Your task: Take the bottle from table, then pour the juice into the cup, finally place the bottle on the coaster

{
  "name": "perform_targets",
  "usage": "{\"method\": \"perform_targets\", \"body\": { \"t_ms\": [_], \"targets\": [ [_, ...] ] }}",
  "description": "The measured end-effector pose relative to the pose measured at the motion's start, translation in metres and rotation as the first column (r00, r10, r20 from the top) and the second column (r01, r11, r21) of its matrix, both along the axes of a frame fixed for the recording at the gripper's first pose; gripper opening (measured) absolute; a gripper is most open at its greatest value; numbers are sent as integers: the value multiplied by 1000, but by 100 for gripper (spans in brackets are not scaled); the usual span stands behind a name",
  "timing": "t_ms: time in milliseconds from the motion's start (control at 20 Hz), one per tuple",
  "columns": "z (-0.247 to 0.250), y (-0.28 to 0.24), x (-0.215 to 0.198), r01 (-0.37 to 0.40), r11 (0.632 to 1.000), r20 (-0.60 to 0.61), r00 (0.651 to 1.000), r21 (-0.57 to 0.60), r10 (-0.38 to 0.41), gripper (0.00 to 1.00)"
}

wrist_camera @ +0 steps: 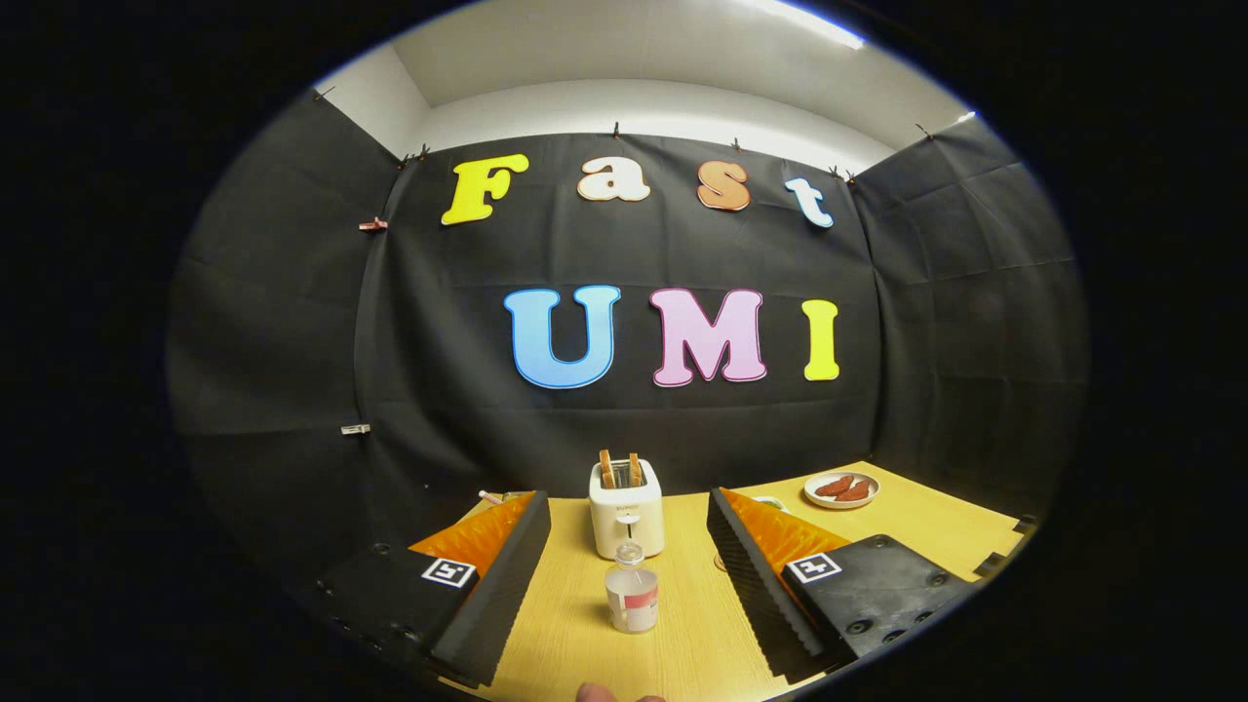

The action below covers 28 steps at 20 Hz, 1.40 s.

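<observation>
A small clear bottle [631,591] with a red-and-white label stands upright on the wooden table [575,624], between my two fingers and a little ahead of their near ends. My gripper [628,517] is open wide, with one finger [507,570] on each side of the bottle and neither touching it. A bit of a round rim, perhaps the cup or the coaster [770,502], peeks out behind the right finger; I cannot tell which.
A white toaster [626,517] with two slices of toast stands just beyond the bottle. A white plate [841,489] with reddish food sits at the back right of the table. Black cloth walls close the booth behind and at both sides.
</observation>
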<state>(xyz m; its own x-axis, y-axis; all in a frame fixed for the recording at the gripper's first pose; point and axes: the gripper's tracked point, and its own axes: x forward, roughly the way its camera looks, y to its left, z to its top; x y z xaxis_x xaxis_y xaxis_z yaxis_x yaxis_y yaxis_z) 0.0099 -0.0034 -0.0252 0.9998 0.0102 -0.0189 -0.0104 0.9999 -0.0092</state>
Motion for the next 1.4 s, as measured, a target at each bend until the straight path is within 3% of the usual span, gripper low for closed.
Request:
{"method": "perform_targets", "body": {
  "t_ms": [350,950,1150,1400],
  "targets": [
    [-40,-6,18,38,999,9,999,25,-38,99],
    [-188,-7,78,76,997,-31,997,24,-76,99],
    [-209,-2,99,35,999,-54,998,-18,-36,99],
    [-229,-12,120,80,997,-70,994,22,-78,99]
  ]
}}
